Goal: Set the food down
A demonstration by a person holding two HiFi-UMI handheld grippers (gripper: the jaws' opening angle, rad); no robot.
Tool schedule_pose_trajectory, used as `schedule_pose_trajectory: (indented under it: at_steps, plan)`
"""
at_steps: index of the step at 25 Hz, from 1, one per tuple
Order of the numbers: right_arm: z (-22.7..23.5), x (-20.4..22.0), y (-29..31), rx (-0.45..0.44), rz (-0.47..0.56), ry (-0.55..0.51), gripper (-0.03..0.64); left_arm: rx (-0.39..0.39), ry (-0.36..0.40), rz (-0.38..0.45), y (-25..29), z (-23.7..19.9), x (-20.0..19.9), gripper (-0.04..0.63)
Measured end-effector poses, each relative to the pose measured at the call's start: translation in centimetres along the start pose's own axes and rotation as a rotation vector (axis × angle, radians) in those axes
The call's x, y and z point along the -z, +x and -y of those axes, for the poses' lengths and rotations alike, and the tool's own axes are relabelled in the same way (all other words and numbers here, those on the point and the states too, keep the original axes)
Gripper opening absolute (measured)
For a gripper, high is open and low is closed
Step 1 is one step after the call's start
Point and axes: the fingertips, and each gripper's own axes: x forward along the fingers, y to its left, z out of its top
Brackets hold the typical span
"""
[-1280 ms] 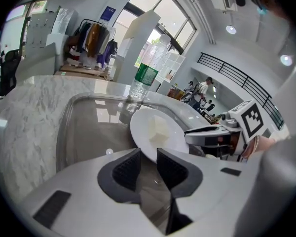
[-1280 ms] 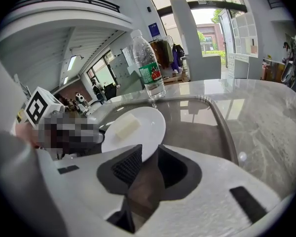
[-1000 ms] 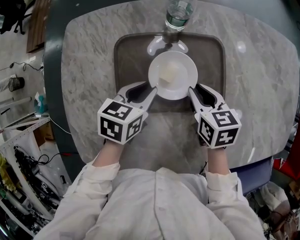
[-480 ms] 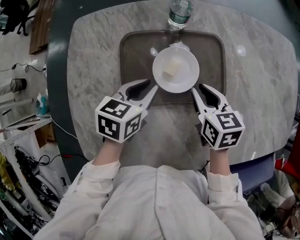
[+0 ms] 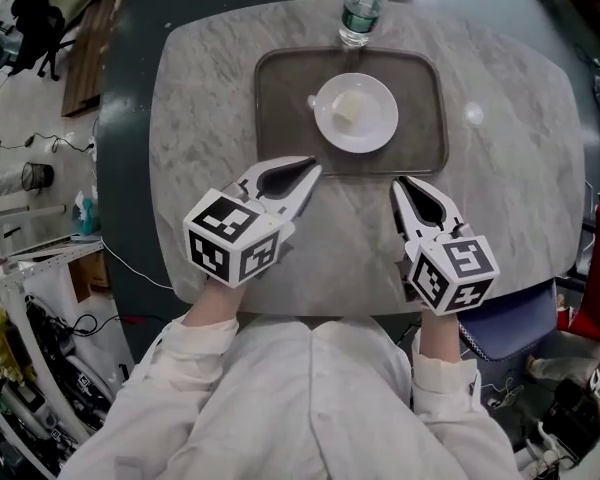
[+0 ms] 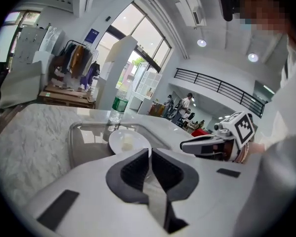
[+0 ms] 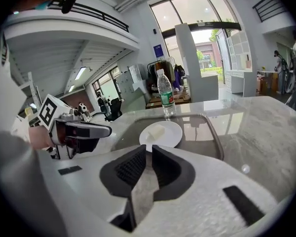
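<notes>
Since the food (image 5: 346, 111) sits on its plate (image 5: 380, 135) in the tray (image 5: 280, 118), clear of the left tool (image 5: 308, 171) (jaws just closing, nothing between) and the right tool (image 5: 401, 184) (pressed together, empty), main risk: a stray forward reach nudging the plate or toppling the bottle (image 5: 358, 10) behind.

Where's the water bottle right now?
In the head view the water bottle stands upright at the top middle, on the marble table by the tray's far rim, just behind the white plate.
</notes>
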Motion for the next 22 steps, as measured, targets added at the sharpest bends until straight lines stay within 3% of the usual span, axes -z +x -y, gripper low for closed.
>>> schedule_pose_trajectory:
  at_steps: [6,12,22]
  plan:
    - [-6.3,1.2,-5.2,-0.101,0.101,-0.021,0.011,0.14,0.01,0.15,-5.5,5.7,0.1,0.025]
    - [-10.1,1.1,-10.8,-0.08,0.242,-0.049,0.003,0.219,0.046,0.202,-9.9,10.3,1.5,0.021]
    - [-16.8,5.5,-15.0,-0.107,0.208,-0.046,0.003,0.233,0.059,0.163,-16.7,14.5,6.8,0.02]
